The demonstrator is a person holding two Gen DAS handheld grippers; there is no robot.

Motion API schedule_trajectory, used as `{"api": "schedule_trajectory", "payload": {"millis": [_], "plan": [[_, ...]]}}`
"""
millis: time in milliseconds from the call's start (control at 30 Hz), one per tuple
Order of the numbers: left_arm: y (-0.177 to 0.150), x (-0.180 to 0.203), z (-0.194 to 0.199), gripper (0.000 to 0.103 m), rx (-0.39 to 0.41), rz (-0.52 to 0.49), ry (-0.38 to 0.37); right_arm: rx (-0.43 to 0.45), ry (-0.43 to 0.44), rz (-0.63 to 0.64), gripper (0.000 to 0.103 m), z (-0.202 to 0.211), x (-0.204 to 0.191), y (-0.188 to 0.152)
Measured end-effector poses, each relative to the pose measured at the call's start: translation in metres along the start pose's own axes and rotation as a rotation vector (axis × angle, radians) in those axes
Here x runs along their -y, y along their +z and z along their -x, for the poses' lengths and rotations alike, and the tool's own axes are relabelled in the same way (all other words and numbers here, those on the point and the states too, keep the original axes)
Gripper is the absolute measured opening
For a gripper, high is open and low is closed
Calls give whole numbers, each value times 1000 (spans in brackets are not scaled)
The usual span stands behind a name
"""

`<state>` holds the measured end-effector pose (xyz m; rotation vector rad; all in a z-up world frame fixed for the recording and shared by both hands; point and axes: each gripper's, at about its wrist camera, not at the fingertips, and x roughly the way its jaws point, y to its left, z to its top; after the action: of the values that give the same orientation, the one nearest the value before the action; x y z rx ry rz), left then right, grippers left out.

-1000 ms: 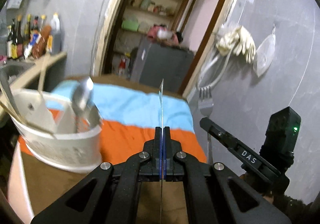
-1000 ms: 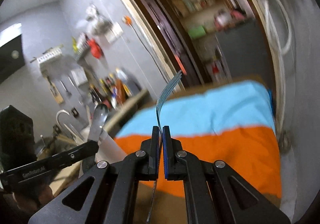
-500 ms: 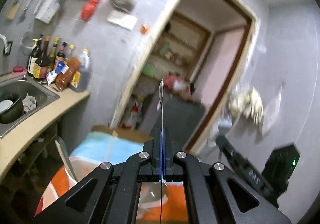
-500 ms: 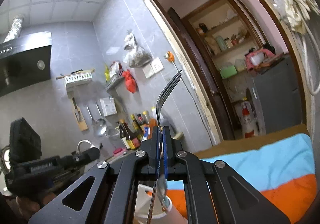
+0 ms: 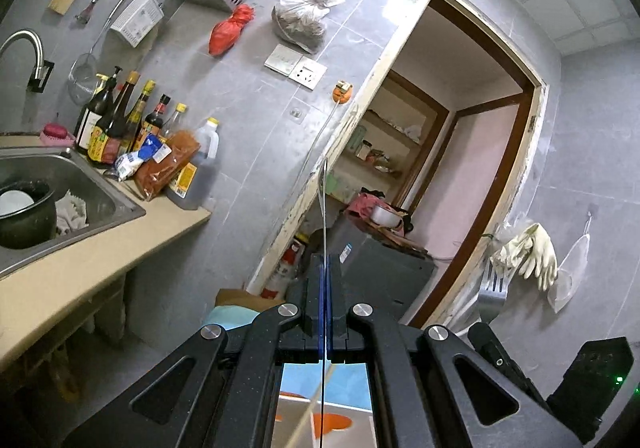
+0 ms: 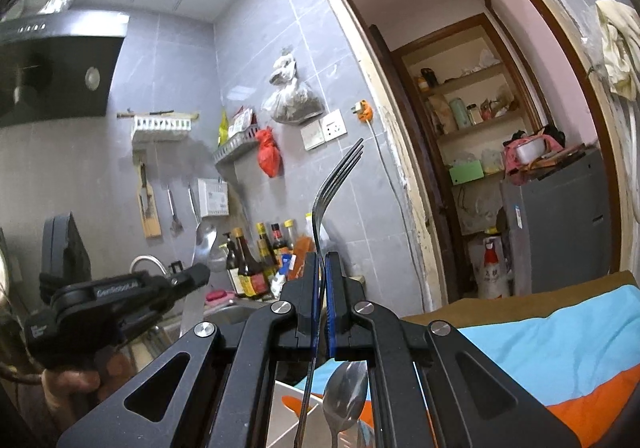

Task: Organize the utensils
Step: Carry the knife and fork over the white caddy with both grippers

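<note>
We've got the left gripper (image 5: 323,268) pinching a spoon (image 6: 205,244) edge-on, the right gripper (image 6: 322,268) pinching a fork (image 6: 334,184), both raised level toward the doorway (image 5: 460,152).

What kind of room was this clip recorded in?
A lived-in home kitchen, most likely: a steel sink with a curved faucet, sauce bottles lined up on the counter, and a black range hood on the tiled wall.
</note>
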<state>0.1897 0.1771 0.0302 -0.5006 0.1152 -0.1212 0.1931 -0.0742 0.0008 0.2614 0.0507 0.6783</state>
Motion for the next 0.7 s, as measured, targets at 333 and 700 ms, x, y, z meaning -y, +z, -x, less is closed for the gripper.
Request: {"api": "schedule_trajectory", "payload": {"millis": [333,700], "plan": [[-20,21,11,0,96,-170,-7,-8,-10,95,2,-6,-11,-16],[-24,24,12,0,110,-179,-5,-18,-23,120,2,-4,-14,-15]]}}
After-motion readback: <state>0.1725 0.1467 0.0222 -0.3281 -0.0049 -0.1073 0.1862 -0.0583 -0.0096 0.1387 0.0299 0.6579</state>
